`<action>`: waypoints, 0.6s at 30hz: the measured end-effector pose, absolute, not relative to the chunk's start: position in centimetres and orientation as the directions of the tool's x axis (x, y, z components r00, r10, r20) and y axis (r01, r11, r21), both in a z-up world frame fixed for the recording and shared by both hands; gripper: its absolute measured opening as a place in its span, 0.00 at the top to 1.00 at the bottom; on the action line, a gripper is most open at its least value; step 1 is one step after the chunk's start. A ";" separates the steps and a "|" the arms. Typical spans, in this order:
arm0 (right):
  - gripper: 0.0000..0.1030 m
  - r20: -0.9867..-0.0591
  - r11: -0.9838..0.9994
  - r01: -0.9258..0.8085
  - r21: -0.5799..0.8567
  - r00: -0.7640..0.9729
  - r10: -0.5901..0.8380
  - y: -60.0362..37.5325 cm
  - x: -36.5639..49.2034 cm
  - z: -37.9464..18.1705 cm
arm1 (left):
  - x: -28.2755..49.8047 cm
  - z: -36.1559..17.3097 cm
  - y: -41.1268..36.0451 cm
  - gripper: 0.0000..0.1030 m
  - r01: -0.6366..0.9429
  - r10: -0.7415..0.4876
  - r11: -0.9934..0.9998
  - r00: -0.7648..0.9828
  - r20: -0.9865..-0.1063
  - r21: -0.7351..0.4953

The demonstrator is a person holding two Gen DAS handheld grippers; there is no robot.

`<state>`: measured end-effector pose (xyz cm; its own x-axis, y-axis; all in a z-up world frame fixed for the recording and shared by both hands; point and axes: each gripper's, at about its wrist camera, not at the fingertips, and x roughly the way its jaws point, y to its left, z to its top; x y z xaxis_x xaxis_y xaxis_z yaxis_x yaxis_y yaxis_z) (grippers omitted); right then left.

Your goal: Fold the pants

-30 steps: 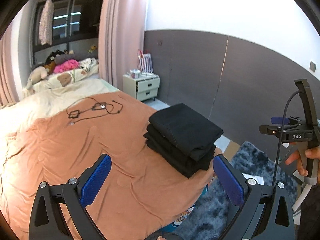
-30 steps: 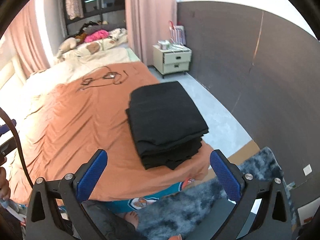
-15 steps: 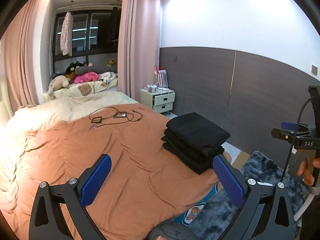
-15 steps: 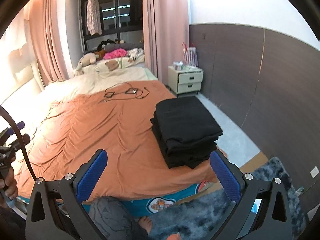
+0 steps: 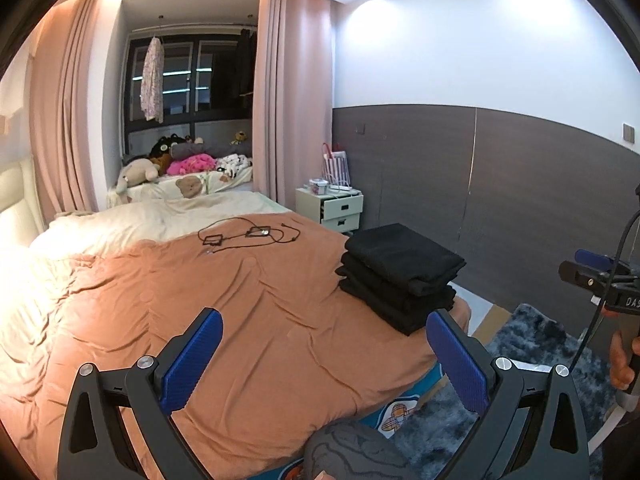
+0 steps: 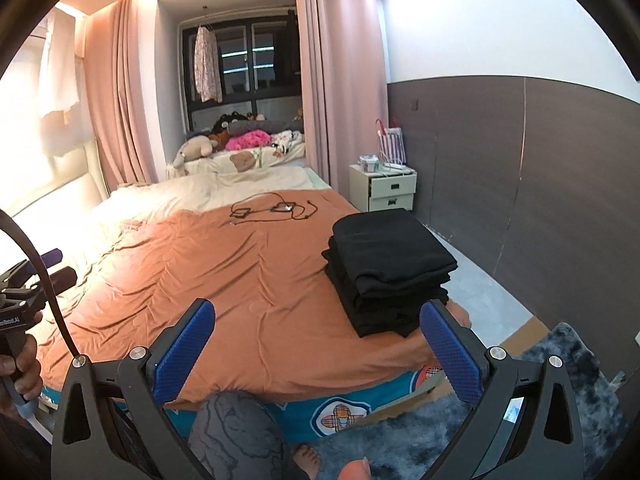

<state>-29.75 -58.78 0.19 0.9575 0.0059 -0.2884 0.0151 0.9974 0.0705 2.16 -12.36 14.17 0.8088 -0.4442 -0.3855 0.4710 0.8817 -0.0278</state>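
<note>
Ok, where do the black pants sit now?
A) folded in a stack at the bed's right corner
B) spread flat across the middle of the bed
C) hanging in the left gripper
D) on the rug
A: the black pants lie in a folded stack on the orange bedspread near its right corner; both grippers are open and empty.

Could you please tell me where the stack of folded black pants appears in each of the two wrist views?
Left wrist view: the stack of folded black pants lies right of centre, at the near right corner of the orange bedspread.
Right wrist view: the stack lies right of centre, just above the right finger.
Shared landmark: the white nightstand stands beyond the stack in both.
</note>
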 end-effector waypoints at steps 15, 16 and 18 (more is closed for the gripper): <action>0.00 -0.274 0.990 -0.020 0.142 0.960 0.059 -57.9 -34.3 -5.8 | -2.6 9.6 -11.3 0.00 0.462 -0.439 0.886 0.811 -0.386 -0.036; 0.00 -0.273 0.989 -0.021 0.144 0.960 0.060 -57.9 -34.6 -5.8 | -2.8 9.4 -11.3 0.00 0.467 -0.443 0.883 0.805 -0.396 -0.039; 0.00 -0.268 0.989 -0.017 0.147 0.962 0.057 -57.7 -35.2 -5.9 | -3.3 8.9 -11.3 0.00 0.466 -0.440 0.884 0.799 -0.410 -0.042</action>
